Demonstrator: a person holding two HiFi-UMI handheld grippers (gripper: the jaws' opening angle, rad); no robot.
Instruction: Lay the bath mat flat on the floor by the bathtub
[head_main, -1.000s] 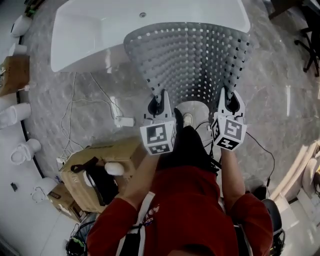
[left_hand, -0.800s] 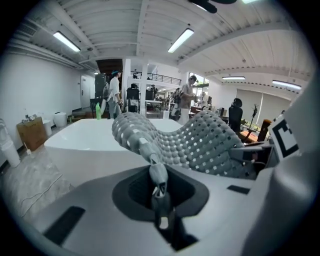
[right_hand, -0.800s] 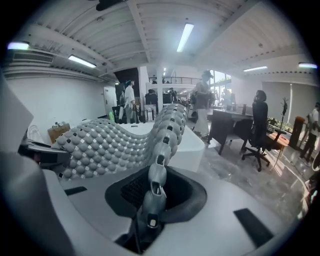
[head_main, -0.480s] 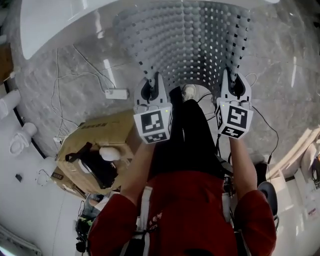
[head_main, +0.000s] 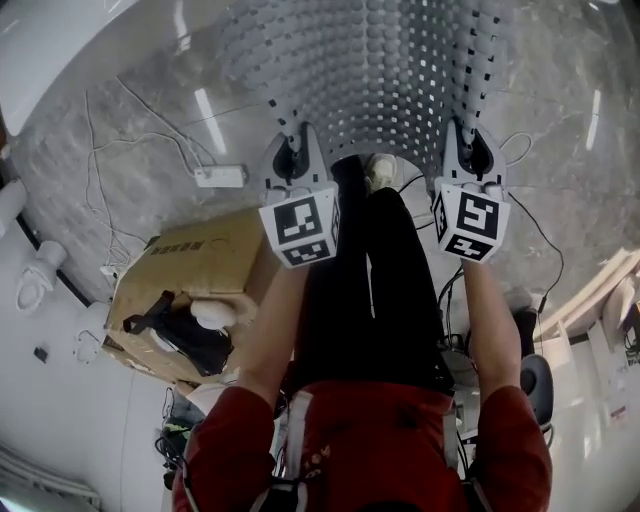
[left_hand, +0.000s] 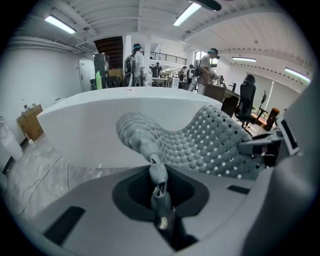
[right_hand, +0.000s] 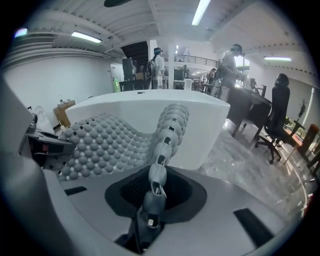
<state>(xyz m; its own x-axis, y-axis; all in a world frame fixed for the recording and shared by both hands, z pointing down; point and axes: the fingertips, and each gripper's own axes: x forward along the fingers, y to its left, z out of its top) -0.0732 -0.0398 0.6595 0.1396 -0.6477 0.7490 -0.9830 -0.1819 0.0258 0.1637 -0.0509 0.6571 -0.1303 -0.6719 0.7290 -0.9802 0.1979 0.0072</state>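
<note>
A grey perforated bath mat (head_main: 375, 75) with round bumps hangs between my two grippers over the marble floor, in front of the white bathtub (head_main: 60, 45). My left gripper (head_main: 293, 160) is shut on the mat's near left corner, and the pinched edge (left_hand: 152, 162) runs out from its jaws. My right gripper (head_main: 470, 155) is shut on the near right corner, where a strip of mat (right_hand: 167, 137) rises from the jaws. In both gripper views the mat sags toward the tub (left_hand: 100, 130), whose wall (right_hand: 200, 125) stands close behind it.
A power strip (head_main: 220, 177) and loose white cables (head_main: 120, 150) lie on the floor at the left. An open cardboard box (head_main: 190, 290) stands beside my left arm. My legs and a shoe (head_main: 380, 172) are between the grippers. Black cables (head_main: 540, 240) trail at the right. People stand far behind the tub.
Both grippers have sunk toward the floor with the mat still held. The tub has slid up and mostly out of the head view as the head bent lower.
</note>
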